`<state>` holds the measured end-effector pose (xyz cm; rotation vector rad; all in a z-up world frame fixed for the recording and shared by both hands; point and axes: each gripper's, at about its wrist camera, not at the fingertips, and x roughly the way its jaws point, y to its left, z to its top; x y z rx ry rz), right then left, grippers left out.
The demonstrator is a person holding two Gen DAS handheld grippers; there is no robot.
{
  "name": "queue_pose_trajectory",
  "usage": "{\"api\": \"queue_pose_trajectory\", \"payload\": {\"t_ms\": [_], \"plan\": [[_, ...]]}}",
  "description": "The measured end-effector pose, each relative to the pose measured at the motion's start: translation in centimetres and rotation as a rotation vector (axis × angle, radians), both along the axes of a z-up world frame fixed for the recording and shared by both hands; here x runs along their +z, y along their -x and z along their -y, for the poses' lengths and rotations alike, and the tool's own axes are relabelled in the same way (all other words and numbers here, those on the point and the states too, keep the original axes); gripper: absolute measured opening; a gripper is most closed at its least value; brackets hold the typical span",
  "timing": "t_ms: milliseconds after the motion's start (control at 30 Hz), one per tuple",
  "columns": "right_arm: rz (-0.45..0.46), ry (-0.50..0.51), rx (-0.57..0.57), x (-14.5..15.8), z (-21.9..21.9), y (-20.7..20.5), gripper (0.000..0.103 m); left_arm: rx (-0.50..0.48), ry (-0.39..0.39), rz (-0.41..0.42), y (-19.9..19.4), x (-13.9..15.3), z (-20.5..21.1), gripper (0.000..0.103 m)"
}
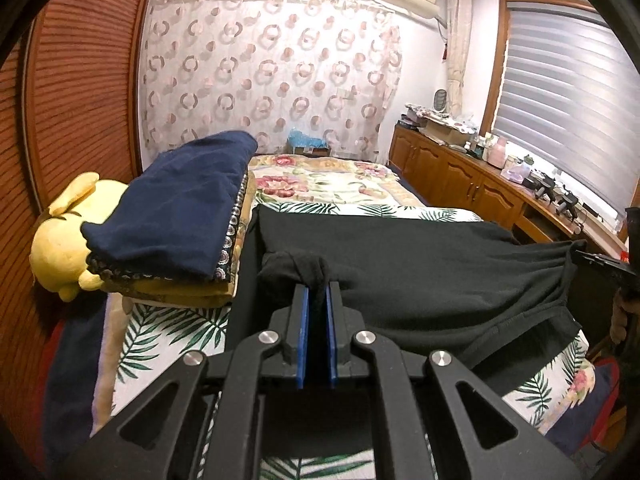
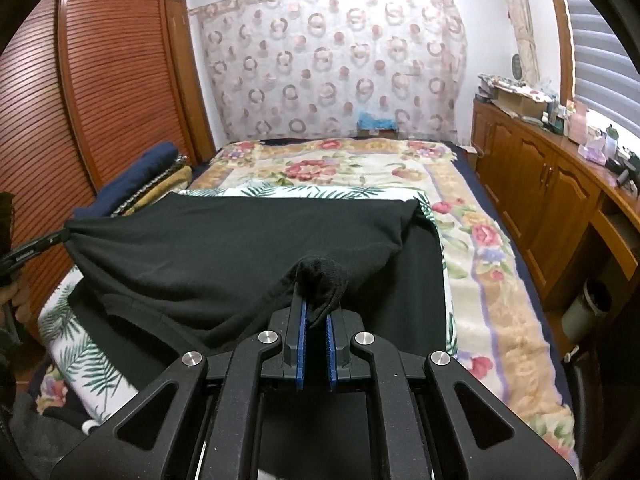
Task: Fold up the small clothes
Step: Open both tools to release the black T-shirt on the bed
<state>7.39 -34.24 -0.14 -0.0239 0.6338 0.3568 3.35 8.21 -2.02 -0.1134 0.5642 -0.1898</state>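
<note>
Left gripper (image 1: pixel 316 286): jaws nearly together, a bunched wad of the black garment (image 1: pixel 420 264) pinched between the blue pads. Right gripper (image 2: pixel 316 310): same, narrow, clamped on another bunched corner of the black garment (image 2: pixel 240 240).

Garment is lifted at the near edge and stretched between the two grips, sagging in the middle. The far part lies on the palm-leaf sheet (image 2: pixel 320 192) on the bed, over the floral blanket (image 2: pixel 320 164). It seems to rest partly on a dark layer underneath; can't tell if that's the same garment or a mat.

Handling, my read: light, soft knit, no stiffness. It drapes and droops wherever unsupported, and stretches under tension. Not fragile. Slip risk looks low with that much fabric bunched in the pads. Grips at the two corners of one edge are the right spots: the edge stays taut, so the fold line should run straight.

Off to the left: navy folded cloth (image 1: pixel 180 216) on a stack, yellow plush toy (image 1: pixel 60 240) beside it, clear of the work.
</note>
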Motion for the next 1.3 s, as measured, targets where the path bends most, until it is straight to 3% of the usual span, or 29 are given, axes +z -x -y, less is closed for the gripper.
{"api": "queue_pose_trajectory", "payload": {"t_ms": [267, 567, 700, 867, 967, 1033, 1133, 1300], "plan": [[0.012, 0.006, 0.036, 0.4, -0.6, 2.6, 0.005, 0.014, -0.037, -0.026, 1.4, -0.7, 0.0, 0.005], [-0.154, 0.039, 0.017, -6.0, -0.3, 2.7, 0.006, 0.028, -0.038, -0.143, 1.3, -4.8, -0.3, 0.007], [-0.173, 0.028, -0.001, -7.2, 0.4, 3.2, 0.008, 0.023, -0.048, -0.17, 1.7, -5.6, -0.3, 0.01], [-0.139, 0.075, -0.02, -5.9, 0.4, 3.4, 0.019, 0.027, -0.071, -0.169, 2.5, -5.5, -0.1, 0.02], [-0.086, 0.16, -0.028, -4.5, -0.2, 3.8, 0.023, 0.029, -0.067, -0.164, 2.9, -5.1, -0.6, 0.028], [-0.064, 0.166, -0.024, -3.8, -0.3, 4.0, 0.025, 0.039, -0.078, -0.158, 3.0, -4.9, -0.9, 0.04], [-0.033, 0.171, -0.026, -3.0, -0.7, 3.9, 0.034, 0.055, -0.087, -0.157, 3.0, -4.8, -1.3, 0.049], [-0.004, 0.141, -0.021, -2.4, -1.7, 3.1, 0.051, 0.065, -0.09, -0.167, 2.4, -5.3, -1.6, 0.053]]}}
